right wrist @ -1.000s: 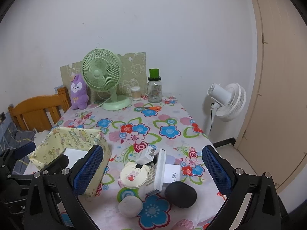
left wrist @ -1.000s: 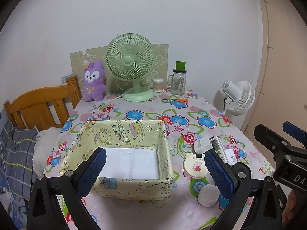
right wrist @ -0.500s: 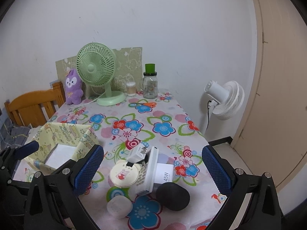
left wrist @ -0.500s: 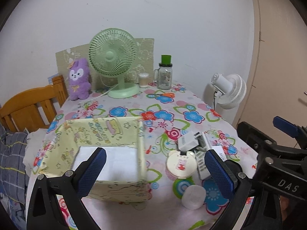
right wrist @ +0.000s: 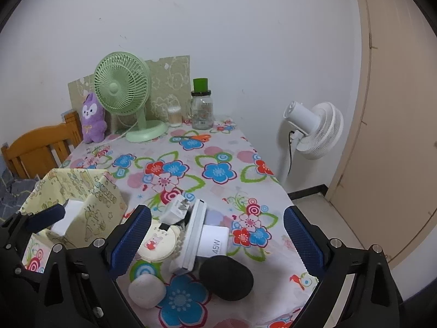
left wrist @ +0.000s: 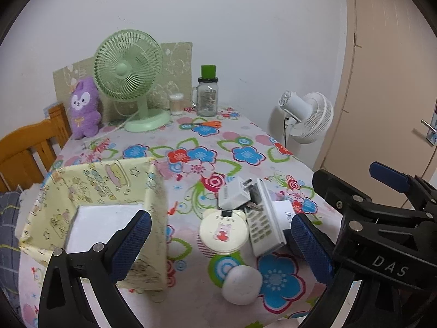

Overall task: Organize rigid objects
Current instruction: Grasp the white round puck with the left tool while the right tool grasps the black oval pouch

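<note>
a: grippers first — the left gripper [left wrist: 218,243] and the right gripper [right wrist: 217,239] both hang wide apart with nothing between the pads, low over the near edge of the flowered table [right wrist: 218,147].

b: and the clutter sits right under them: white puck [right wrist: 146,291], black puck [right wrist: 226,277], round cartoon compact [left wrist: 223,231], remote [left wrist: 265,218], a 45w charger [right wrist: 214,242], a plug adapter [left wrist: 235,195], all touching or overlapping.

a: so i'd start with a loose outer piece, the white puck, squarely across its sides, not the tangled middle.

b: the yellow fabric box [left wrist: 90,191] stands just left of the pile, holding only a white pad [left wrist: 106,216]. its walls look floppy, so lower straight in.
</note>
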The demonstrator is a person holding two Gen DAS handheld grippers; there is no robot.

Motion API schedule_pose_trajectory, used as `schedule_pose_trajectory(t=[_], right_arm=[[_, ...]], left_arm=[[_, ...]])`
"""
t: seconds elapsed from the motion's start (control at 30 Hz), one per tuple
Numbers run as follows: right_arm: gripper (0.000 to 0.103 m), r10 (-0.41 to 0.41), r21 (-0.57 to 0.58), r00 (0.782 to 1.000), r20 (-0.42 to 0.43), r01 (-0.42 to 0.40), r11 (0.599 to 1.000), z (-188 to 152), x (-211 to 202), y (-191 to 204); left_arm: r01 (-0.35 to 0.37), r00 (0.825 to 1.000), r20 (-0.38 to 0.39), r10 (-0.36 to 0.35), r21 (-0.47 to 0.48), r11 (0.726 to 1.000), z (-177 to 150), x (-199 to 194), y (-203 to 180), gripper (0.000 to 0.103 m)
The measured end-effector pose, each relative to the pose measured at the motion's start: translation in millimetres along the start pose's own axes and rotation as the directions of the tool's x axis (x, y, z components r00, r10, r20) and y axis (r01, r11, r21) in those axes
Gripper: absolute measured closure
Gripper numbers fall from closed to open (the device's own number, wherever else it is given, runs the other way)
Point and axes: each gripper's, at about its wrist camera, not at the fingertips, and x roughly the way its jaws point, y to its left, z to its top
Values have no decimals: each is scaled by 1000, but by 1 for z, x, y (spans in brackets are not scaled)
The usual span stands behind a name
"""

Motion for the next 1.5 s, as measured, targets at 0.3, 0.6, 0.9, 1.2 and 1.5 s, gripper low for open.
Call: schedule_pose_trajectory(t=[0.3, 0.6, 0.9, 1.2, 1.5], right_arm=[[5, -3, -5, 1000, -7, 3, 1000, -13, 7, -9], [7, -37, -32, 999, -35, 36, 999, -37, 20, -13], [8, 1, -12, 996, -92, -2, 1000, -61, 39, -14], [8, 4, -13, 993, -116, -6, 1000, -80, 53, -13], [8, 11, -19, 992, -122, -14, 1000, -90, 63, -13]], left_arm=[[13, 1000, -13, -13, -15, 1000, -14, 14, -9, 0], [29, 998, -53, -29, -15, 999, -38, 33, -17, 0], [-26, 996, -85, 25, -16, 1000, -59, 49, -15, 3], [-60, 993, -101, 57, -28, 998, -76, 60, -11, 12], [-78, 993, -93, 77, -14, 997, -86, 66, -15, 20]])
